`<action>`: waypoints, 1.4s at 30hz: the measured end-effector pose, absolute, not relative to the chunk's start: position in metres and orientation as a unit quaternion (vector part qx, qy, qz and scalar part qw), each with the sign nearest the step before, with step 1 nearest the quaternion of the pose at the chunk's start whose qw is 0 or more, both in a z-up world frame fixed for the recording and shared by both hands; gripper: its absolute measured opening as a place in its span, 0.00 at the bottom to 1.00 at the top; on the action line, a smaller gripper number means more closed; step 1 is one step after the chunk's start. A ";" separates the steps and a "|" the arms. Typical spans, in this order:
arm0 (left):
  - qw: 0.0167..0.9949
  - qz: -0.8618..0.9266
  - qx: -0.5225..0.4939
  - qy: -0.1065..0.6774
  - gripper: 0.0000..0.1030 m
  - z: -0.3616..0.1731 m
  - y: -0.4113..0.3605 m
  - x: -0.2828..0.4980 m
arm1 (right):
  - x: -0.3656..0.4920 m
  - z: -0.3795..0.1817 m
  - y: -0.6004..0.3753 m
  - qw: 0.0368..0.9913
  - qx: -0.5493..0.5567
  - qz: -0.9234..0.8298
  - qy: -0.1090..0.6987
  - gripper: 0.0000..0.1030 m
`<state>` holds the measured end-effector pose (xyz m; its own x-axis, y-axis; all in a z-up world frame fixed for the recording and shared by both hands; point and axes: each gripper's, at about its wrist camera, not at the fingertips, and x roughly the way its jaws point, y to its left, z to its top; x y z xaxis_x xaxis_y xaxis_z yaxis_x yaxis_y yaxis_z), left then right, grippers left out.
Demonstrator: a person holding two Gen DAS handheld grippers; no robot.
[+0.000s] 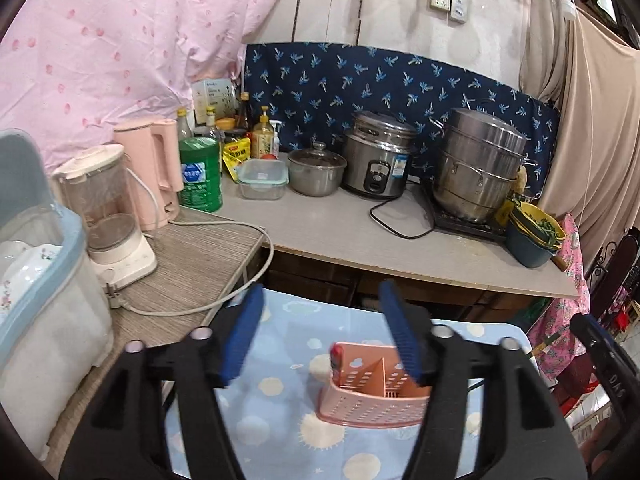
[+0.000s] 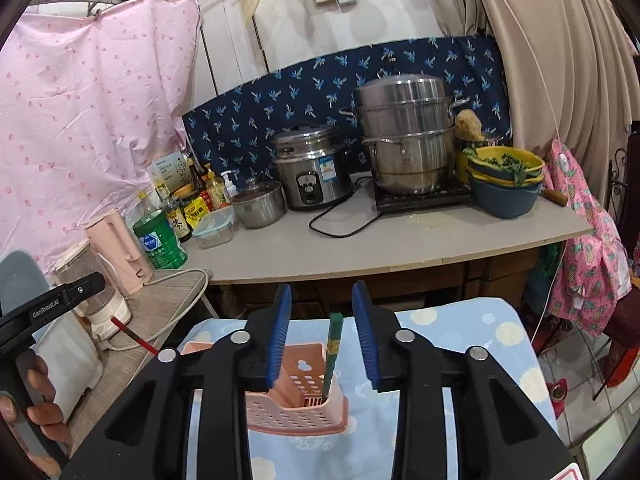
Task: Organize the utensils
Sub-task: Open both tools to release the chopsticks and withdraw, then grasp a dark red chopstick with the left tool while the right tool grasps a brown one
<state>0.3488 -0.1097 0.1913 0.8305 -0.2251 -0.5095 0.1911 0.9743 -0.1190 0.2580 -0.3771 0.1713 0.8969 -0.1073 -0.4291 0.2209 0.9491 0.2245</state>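
Observation:
A pink perforated utensil holder (image 1: 372,396) (image 2: 298,410) stands on a blue dotted cloth (image 1: 280,360). My left gripper (image 1: 320,289) hangs over it, jaws wide open, nothing between them. A red stick (image 2: 134,337) leans out of the holder's left corner toward that gripper; its end shows in the left wrist view as a red tip (image 1: 334,357). A green-handled utensil (image 2: 333,354) stands upright in the holder between the pads of my right gripper (image 2: 321,288). Those pads are apart from it on both sides. A hand (image 2: 38,404) holds the left gripper's body.
Behind the cloth runs a grey counter (image 2: 400,248) with a rice cooker (image 2: 310,174), a steel steamer pot (image 2: 408,136), a small lidded pot (image 2: 258,202), stacked bowls (image 2: 506,184), bottles and a cable. On the left side table stand a blender (image 1: 104,208), a pink kettle (image 1: 152,168) and a dish bin (image 1: 36,264).

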 end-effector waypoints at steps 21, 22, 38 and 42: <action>0.939 -0.087 0.004 0.333 0.81 0.122 -0.025 0.167 | 0.059 0.114 -0.298 0.953 0.126 -0.047 0.272 0.50; 0.938 -0.085 0.006 0.336 0.81 0.116 -0.022 0.161 | 0.052 0.108 -0.295 0.951 0.126 -0.050 0.277 0.50; 0.918 -0.061 0.044 0.390 0.81 0.022 -0.004 0.081 | -0.005 0.012 -0.257 0.925 0.101 -0.067 0.359 0.50; 0.911 -0.058 0.046 0.405 0.81 0.002 -0.001 0.072 | -0.010 -0.010 -0.251 0.918 0.106 -0.065 0.377 0.50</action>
<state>0.0718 -0.0013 0.0015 0.6649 -0.0688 -0.7438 0.1440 0.9889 0.0373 -0.0101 -0.2511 -0.0097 0.7079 -0.0393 -0.7053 0.1983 0.9694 0.1450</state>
